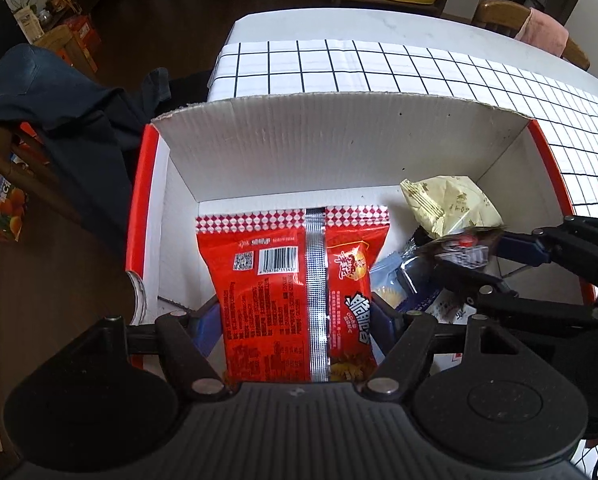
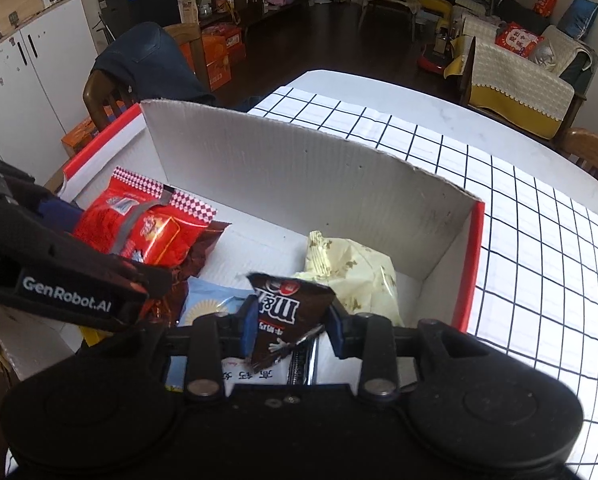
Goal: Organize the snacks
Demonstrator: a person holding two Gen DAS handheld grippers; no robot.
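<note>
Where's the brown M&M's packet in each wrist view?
Left wrist: brown M&M's packet at right edge of the box, pinched in the right tool.
Right wrist: brown M&M's packet bottom centre, between that tool's fingers.
Shared landmark: pale yellow snack bag just beyond it.

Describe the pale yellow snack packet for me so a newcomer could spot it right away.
Find the open white corrugated cardboard box with red outer sides on the black-gridded white tablecloth. The pale yellow crinkled plastic packet lies on the box floor in its far right corner. It is the only cream-coloured wrapper there; neighbouring packets are red, brown or blue.
</note>
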